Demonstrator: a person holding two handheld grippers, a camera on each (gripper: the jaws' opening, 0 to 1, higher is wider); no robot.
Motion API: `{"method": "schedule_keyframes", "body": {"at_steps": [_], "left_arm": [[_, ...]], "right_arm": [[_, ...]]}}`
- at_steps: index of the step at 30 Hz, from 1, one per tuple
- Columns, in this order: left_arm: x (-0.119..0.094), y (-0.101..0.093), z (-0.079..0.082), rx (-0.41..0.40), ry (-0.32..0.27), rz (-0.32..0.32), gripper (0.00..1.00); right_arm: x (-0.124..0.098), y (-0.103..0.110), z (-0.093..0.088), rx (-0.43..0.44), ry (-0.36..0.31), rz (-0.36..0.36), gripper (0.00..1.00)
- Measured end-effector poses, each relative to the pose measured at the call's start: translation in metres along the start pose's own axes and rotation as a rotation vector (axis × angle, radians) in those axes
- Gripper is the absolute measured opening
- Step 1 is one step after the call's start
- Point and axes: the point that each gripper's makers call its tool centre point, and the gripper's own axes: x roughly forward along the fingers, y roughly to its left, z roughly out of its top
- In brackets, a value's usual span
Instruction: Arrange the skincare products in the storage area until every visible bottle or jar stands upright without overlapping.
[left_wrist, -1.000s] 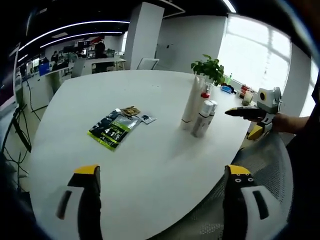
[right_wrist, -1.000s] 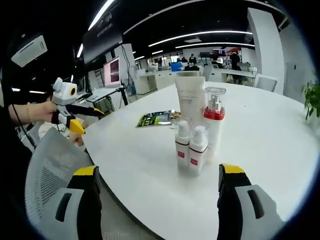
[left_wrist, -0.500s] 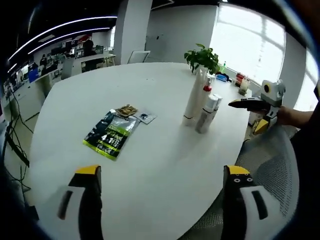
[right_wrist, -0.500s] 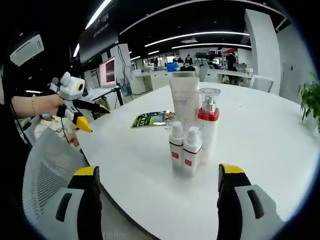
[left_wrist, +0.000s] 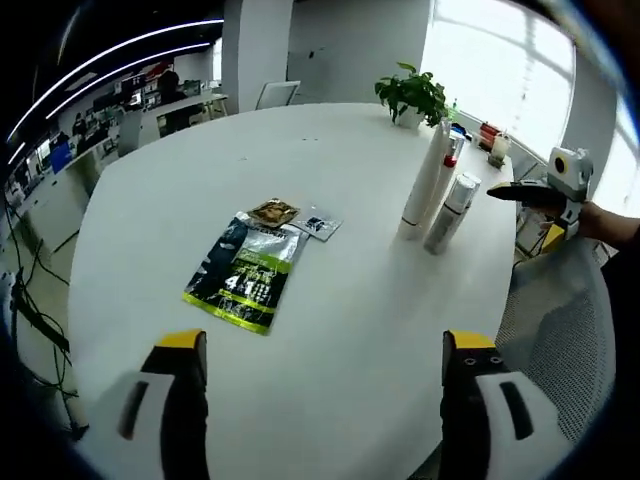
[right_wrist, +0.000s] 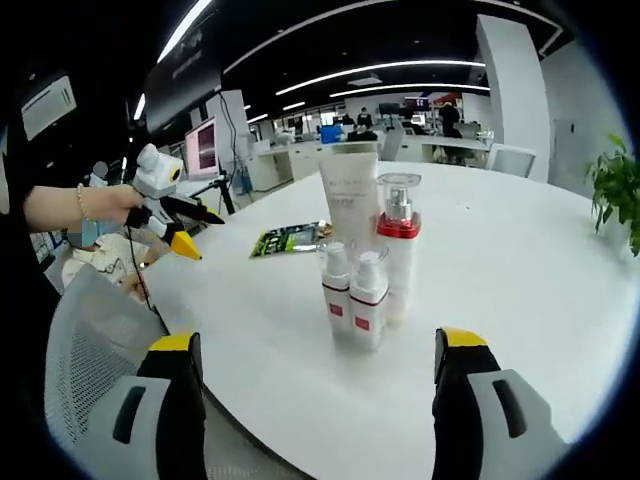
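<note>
Skincare bottles stand upright in a tight cluster on the white table (right_wrist: 520, 260): a tall white tube (right_wrist: 350, 198), a clear-capped pump bottle with a red collar (right_wrist: 399, 235), and two small red-labelled bottles (right_wrist: 368, 298) in front, touching side by side. What is inside them cannot be told. A green packet (left_wrist: 245, 272) and small sachets (left_wrist: 318, 224) lie flat, well apart from the cluster. The left gripper (left_wrist: 318, 400) and right gripper (right_wrist: 318, 400) both have jaws wide apart, holding nothing. A mesh chair (right_wrist: 90, 340) sits at the table edge.
</note>
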Motion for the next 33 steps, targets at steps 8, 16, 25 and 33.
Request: {"method": "schedule_keyframes", "body": {"at_steps": [8, 16, 25, 33], "left_arm": [[0.01, 0.021, 0.003, 0.049, 0.048, 0.011, 0.89], [0.025, 0.038, 0.001, 0.105, 0.102, -0.002, 0.89], [0.038, 0.056, 0.007, 0.147, 0.131, -0.002, 0.88], [0.057, 0.071, 0.009, 0.173, 0.18, -0.02, 0.87]], "right_arm": [[0.0, -0.001, -0.002, 0.007, 0.008, -0.004, 0.95], [-0.001, -0.001, -0.003, 0.028, 0.01, -0.005, 0.95], [-0.001, -0.009, -0.002, 0.117, -0.017, -0.004, 0.95], [0.0, -0.014, -0.007, 0.138, -0.002, -0.015, 0.94]]}}
